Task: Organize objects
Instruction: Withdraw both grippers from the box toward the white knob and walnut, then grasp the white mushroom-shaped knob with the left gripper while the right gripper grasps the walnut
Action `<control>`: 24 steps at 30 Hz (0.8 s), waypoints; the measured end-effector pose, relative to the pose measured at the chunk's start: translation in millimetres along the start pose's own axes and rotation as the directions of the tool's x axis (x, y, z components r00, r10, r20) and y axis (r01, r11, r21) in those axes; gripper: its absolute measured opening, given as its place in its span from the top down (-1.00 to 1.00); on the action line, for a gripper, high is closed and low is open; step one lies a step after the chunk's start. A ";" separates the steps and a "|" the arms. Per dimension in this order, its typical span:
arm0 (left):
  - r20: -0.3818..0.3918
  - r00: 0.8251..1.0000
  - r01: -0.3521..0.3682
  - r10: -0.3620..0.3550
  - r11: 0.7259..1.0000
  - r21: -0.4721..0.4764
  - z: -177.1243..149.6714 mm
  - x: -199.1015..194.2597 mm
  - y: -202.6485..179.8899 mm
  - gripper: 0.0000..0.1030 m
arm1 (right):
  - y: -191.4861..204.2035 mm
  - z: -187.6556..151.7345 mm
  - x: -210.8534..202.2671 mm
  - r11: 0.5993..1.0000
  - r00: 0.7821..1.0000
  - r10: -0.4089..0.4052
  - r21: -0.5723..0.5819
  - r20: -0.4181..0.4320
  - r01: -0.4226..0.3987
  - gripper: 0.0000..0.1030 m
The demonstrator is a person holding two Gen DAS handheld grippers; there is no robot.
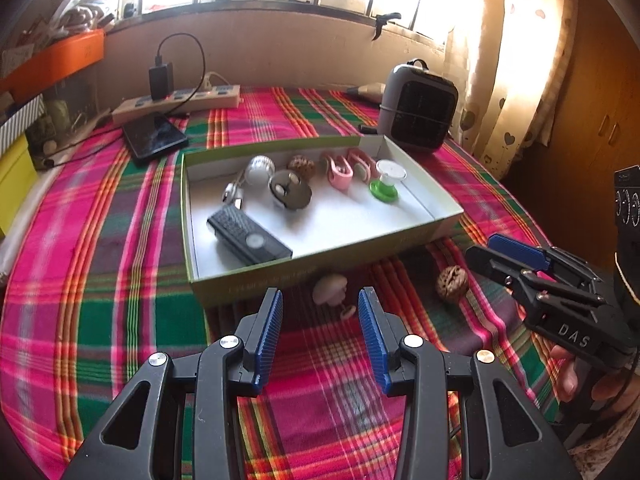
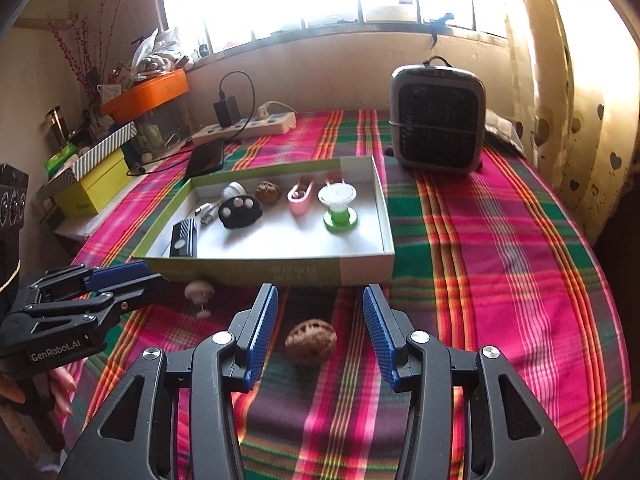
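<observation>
Plaid tablecloth (image 2: 500, 264), left gripper (image 2: 136, 280) ("GenRobot.AI")

Your left gripper (image 1: 320, 300) is held low and level, pointing forward, its two blue-padded fingers (image 1: 272, 320) spread apart with nothing between them. Your right gripper (image 2: 320, 296) sits in the same forward, low pose, jaws likewise parted, pads (image 2: 378, 328) facing each other across a clear gap. Seen from the left wrist camera, the right gripper lies to the side, angled inward; your fingers wrap its handle from beneath.
</observation>
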State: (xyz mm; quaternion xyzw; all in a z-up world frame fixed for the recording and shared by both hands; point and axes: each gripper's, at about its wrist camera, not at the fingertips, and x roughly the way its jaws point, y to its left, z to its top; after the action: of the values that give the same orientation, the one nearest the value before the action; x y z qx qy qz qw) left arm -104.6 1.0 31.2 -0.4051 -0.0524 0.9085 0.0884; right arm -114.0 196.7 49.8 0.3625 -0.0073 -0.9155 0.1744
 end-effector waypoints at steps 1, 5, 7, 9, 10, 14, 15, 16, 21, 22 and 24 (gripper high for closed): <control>-0.004 1.000 0.004 -0.004 1.000 0.002 -1.9 1.2 -0.3 0.26 | -0.7 -1.4 -0.6 1.000 1.000 -0.001 0.005 0.001 0.001 0.11; -0.020 0.999 0.036 -0.037 0.999 -0.015 -7.3 5.7 1.2 0.26 | -2.8 -6.9 0.7 1.000 1.000 -0.008 0.015 -0.010 0.008 0.11; -0.033 0.999 0.035 -0.036 0.999 -0.017 -8.8 10.7 1.5 0.26 | -3.5 -9.2 3.3 1.000 1.000 -0.004 0.023 -0.026 0.004 0.11; -0.038 0.998 0.044 -0.045 0.999 -0.027 -9.5 13.0 2.2 0.26 | -2.2 -11.4 6.0 1.000 0.999 0.000 0.016 -0.039 0.000 0.11; -0.044 0.998 0.052 -0.054 0.998 -0.034 -9.7 14.9 2.8 0.26 | -1.5 -12.1 6.8 1.000 0.999 -0.001 0.011 -0.042 0.001 0.11; -0.060 0.997 0.046 -0.047 0.999 -0.028 -11.1 20.2 2.1 0.26 | -1.9 -12.7 8.5 1.000 0.999 0.007 0.012 -0.047 -0.007 0.11; -0.062 0.997 0.049 -0.050 0.998 -0.028 -11.4 20.7 1.8 0.26 | -1.4 -12.6 8.9 1.000 0.999 0.008 0.009 -0.049 -0.008 0.11; -0.062 0.997 0.049 -0.051 0.998 -0.027 -11.2 21.2 1.1 0.26 | -0.9 -12.9 9.2 1.000 0.999 0.010 0.005 -0.050 -0.009 0.11; -0.051 0.998 0.044 -0.045 0.998 -0.036 -9.5 21.1 0.8 0.26 | 2.0 -14.5 12.8 1.000 0.998 0.013 -0.007 -0.066 -0.013 0.11; -0.050 0.998 0.046 -0.048 0.998 -0.038 -8.5 21.7 0.0 0.26 | 2.7 -15.2 13.7 1.000 0.997 0.011 -0.011 -0.071 -0.012 0.11; -0.052 0.998 0.043 -0.045 0.998 -0.034 -7.1 22.8 -0.7 0.26 | 4.9 -16.2 16.9 1.000 0.996 0.004 -0.026 -0.086 -0.006 0.10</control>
State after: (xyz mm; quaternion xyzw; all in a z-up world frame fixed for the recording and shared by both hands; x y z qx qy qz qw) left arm -114.1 6.4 10.0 -0.4289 -0.0740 0.8944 0.1031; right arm -113.1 188.4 27.4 0.3990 0.0113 -0.8987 0.1818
